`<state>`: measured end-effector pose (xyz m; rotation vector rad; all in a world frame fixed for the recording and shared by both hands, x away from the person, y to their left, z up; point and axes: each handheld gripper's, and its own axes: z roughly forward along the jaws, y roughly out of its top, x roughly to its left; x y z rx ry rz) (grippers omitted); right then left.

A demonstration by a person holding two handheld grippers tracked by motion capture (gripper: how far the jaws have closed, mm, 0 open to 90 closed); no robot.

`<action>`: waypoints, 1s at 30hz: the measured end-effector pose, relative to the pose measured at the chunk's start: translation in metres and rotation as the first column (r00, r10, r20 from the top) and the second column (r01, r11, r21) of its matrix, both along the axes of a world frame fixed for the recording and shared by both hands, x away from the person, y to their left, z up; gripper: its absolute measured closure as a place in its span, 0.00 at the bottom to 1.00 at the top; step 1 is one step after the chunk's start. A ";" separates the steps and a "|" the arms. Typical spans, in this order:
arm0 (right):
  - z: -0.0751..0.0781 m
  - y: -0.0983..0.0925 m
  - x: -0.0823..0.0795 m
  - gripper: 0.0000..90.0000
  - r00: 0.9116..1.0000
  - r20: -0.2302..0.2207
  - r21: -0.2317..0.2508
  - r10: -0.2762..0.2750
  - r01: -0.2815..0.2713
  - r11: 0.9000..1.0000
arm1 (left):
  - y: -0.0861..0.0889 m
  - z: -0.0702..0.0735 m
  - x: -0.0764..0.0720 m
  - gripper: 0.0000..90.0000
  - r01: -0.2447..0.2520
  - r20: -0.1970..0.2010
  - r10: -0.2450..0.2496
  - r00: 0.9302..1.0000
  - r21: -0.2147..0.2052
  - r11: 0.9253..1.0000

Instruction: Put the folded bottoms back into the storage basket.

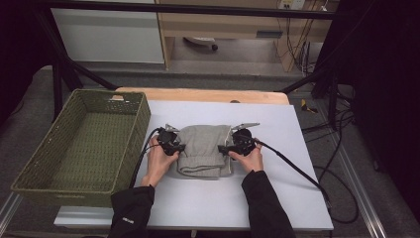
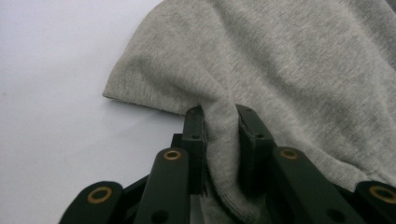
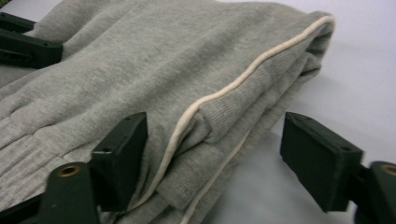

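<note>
Pinched between the left gripper's (image 2: 219, 122) black jaws is a fold of the folded grey sweatpants (image 1: 203, 148), mid-table on the white table cover (image 1: 297, 188). Right gripper (image 3: 212, 140) straddles their piped edge, jaws apart, not pressing. Green wicker basket (image 1: 29, 171) stands left.

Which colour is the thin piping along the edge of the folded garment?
Cream piping on the grey garment; the right gripper view shows it best.

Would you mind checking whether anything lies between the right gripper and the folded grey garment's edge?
Nothing visible does. The right gripper is open astride the piped edge of the folded grey fleece garment, with bare white table past its outer jaw. The left gripper is already shut on the opposite edge.
</note>
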<state>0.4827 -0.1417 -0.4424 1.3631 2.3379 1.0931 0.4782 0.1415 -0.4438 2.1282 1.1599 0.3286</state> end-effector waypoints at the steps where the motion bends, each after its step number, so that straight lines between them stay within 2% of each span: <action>1: 0.000 0.000 0.000 0.33 1.000 -0.003 0.004 0.003 -0.003 1.000 | 0.000 0.000 0.000 0.83 0.001 0.001 -0.001 1.000 0.001 1.000; 5: -0.002 0.000 0.000 0.34 1.000 -0.025 0.000 0.000 -0.001 1.000 | 0.000 0.000 0.000 0.83 -0.001 0.002 0.001 1.000 -0.002 1.000; 23: -0.003 0.003 -0.003 0.67 0.995 -0.092 0.062 0.021 -0.015 0.998 | 0.000 0.000 0.000 0.83 -0.006 0.001 0.006 1.000 0.000 1.000; 30: -0.002 0.003 -0.003 0.76 0.994 -0.106 0.079 0.025 -0.017 0.997 | 0.002 0.001 0.001 0.84 -0.013 -0.017 0.013 1.000 -0.025 1.000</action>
